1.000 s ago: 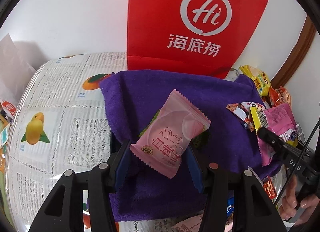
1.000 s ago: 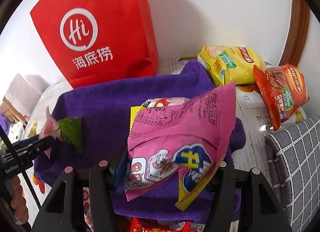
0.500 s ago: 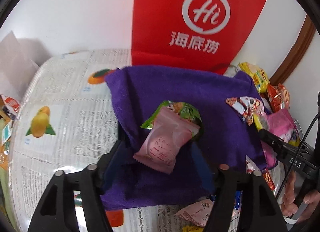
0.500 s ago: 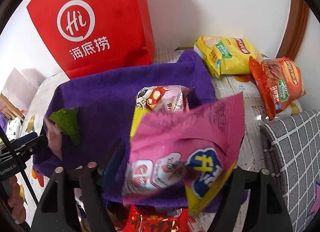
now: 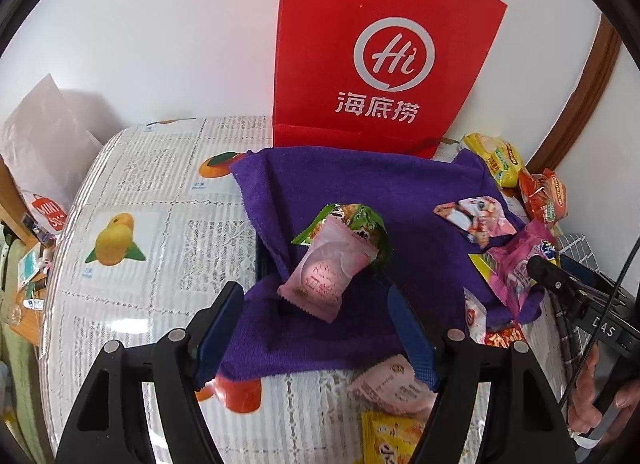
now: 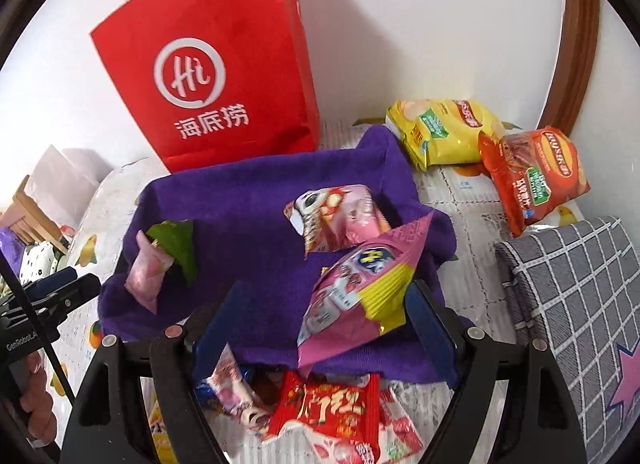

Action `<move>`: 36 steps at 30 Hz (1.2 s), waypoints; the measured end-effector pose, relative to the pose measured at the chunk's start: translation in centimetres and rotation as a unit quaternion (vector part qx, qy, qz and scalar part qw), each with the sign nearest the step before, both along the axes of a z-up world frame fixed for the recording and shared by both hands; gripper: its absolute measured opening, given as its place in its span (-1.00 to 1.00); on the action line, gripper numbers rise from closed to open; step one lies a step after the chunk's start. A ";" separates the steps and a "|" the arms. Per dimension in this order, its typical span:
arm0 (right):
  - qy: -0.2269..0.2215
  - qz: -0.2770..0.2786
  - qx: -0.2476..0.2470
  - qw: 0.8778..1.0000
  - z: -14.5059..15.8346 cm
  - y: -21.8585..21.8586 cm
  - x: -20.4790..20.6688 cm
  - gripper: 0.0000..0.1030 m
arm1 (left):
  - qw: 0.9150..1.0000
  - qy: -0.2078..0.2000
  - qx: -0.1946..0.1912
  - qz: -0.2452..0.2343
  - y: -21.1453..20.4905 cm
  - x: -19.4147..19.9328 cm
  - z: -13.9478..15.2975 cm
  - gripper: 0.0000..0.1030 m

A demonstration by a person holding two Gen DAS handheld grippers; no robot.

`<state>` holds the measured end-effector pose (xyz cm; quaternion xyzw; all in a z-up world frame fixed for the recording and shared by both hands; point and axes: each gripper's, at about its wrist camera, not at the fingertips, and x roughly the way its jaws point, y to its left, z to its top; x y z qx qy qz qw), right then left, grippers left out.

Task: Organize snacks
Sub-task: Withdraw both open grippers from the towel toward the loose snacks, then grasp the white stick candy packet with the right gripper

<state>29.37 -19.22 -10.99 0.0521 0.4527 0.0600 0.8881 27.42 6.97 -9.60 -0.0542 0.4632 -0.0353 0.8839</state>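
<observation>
Left gripper (image 5: 316, 328): jaws apart, nothing gripped, blue pads (image 5: 218, 328) clear of the pink packet (image 5: 326, 276) lying between and beyond them on the purple towel (image 5: 304, 184). Packet resting partly over a green packet (image 5: 352, 220); pink Chinese lettering on it, too blurred to read.

Right gripper (image 6: 320, 324): jaws wide, nothing gripped, pads (image 6: 430, 322) off the magenta bag (image 6: 352, 296), which lies tilted at the towel's near right edge with a yellow band across it. Just beyond, a pink-and-red bag (image 6: 340, 220) on the towel.

Red paper bag (image 6: 224, 64) upright at the far wall, touching the towel's far edge: white ring logo reading "Hi" above "海底捞". Far right, off the towel, a yellow chip bag (image 6: 440, 132) and an orange chip bag (image 6: 536, 180), brand ovals illegible. Near edge, before the towel, a red packet (image 6: 332, 408) with large gold characters, unclear. Grey checked cloth (image 6: 572, 304) on the right. Far left, a red tag (image 5: 50, 214) reading "MINI". Fruit-print tablecloth (image 5: 132, 232) beneath everything. On the right gripper's body, as the left camera shows it, letters "DAS".
</observation>
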 end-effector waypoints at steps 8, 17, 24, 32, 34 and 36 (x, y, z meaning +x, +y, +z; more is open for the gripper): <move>-0.031 0.005 0.000 1.000 2.1 0.0 -3.8 0.60 | 1.000 -0.002 -0.004 0.000 0.1 -2.6 0.9 0.42; -0.020 -0.009 -0.002 1.000 1.7 -2.0 -7.7 0.60 | 1.000 -0.005 -0.005 -0.007 -0.9 -5.6 1.4 0.42; -0.014 -0.006 -0.002 1.000 0.8 -2.5 -9.9 0.58 | 1.000 -0.011 -0.003 -0.010 -1.9 -7.5 1.5 0.42; 0.009 0.054 -0.003 0.998 -1.9 1.2 -9.3 -0.06 | 1.000 0.002 0.000 -0.004 -1.4 -7.4 -0.2 0.42; 0.013 0.069 -0.008 0.997 -2.5 2.6 -8.6 -0.06 | 1.000 0.008 -0.001 -0.001 -0.9 -6.9 -0.8 0.42; 0.015 0.082 -0.009 0.997 -2.9 3.6 -8.0 -0.06 | 1.000 0.012 -0.002 0.002 -0.3 -6.6 -1.2 0.42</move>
